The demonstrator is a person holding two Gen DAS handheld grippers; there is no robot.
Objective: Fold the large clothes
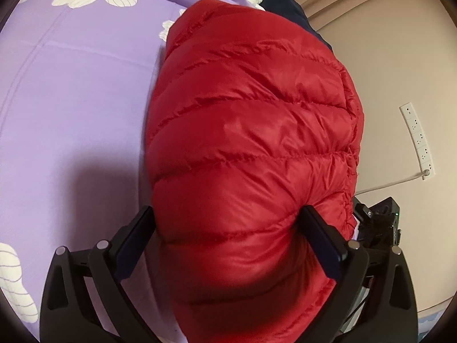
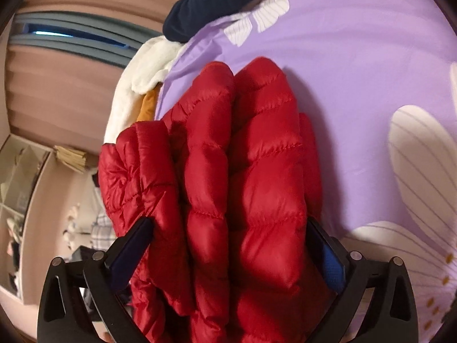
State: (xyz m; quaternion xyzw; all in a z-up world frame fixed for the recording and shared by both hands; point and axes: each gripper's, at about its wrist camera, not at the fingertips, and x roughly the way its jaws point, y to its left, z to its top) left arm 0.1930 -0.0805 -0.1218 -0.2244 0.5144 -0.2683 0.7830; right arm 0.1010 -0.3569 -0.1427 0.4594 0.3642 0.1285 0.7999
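Both tools (image 1: pixel 228 217) (image 2: pixel 228 228) astride the red jacket (image 1: pixel 251 120).

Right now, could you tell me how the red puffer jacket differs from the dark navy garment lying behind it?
The red jacket is glossy and quilted; the navy garment is matte and unquilted. The jacket sits between the jaws of both open grippers, left gripper and right gripper; the navy one lies bunched at the bed's far edge. Both rest on the purple floral sheet.

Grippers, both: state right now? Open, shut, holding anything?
Left gripper: open wide, red puffer jacket bulging between its fingers, not clamped.
Right gripper: open wide, jacket folds between its fingers, not clamped.
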